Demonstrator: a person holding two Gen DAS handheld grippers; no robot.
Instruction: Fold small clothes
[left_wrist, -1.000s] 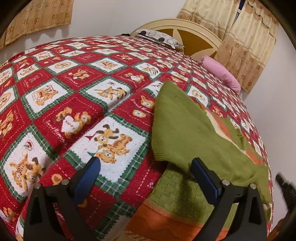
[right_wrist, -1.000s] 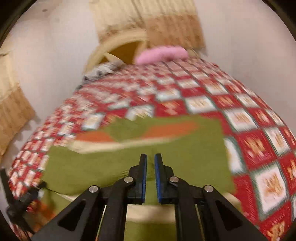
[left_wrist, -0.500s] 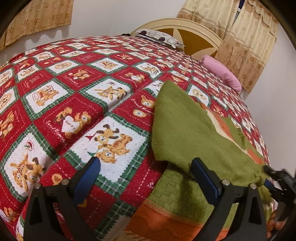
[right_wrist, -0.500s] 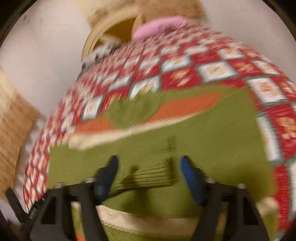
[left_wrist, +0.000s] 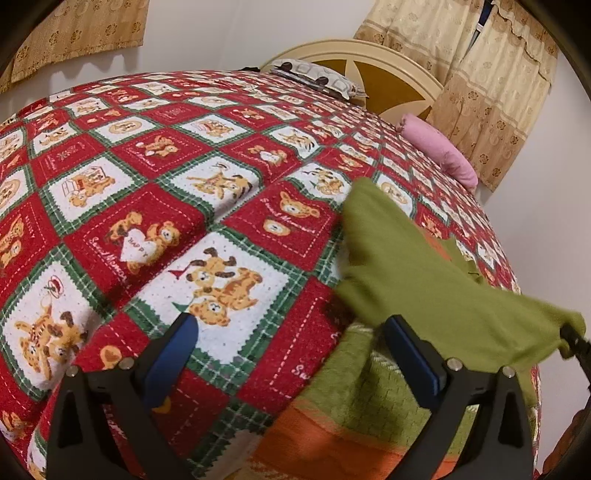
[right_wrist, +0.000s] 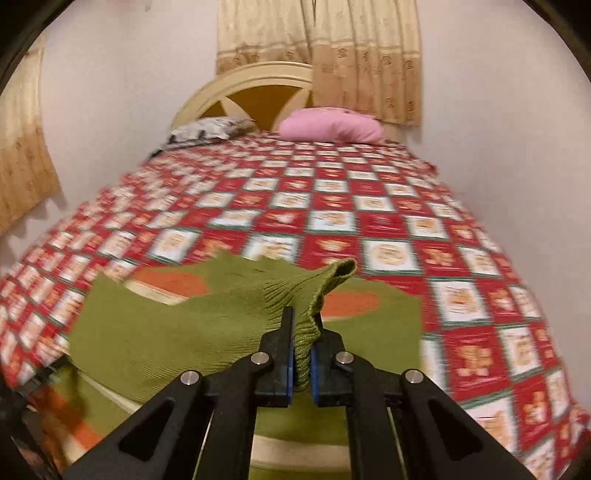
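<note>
Right wrist view takes in the whole bed, its red, white and green checked bedspread (right_wrist: 369, 206) printed with bears and running back to a cream headboard (right_wrist: 251, 88), with beige curtains (right_wrist: 332, 48) hanging behind it. On the near part of the bedspread lies the green knitted sweater (right_wrist: 147, 332), banded in orange and cream, spread flat except for one sleeve. That sleeve (right_wrist: 266, 295) is lifted off the body of the garment and stretched toward the camera — its ribbed cuff bunched and pinched tight between the blue pads of the right gripper (right_wrist: 302, 354), with the cuff's end sticking up past the fingertips. Two pillows rest against the headboard, a pink pillow (right_wrist: 332, 125) on the right and a patterned grey pillow (right_wrist: 210, 129) to its left. In the left wrist view the left gripper (left_wrist: 291, 339) stands spread wide with nothing between its fingers; its left finger is over bare bedspread (left_wrist: 147, 184), its right finger over the sweater's (left_wrist: 417, 266) hem edge. At the right edge of that view the raised sleeve (left_wrist: 517, 328) ends in a black finger tip — the right gripper (left_wrist: 574, 341), mostly cut off there.
</note>
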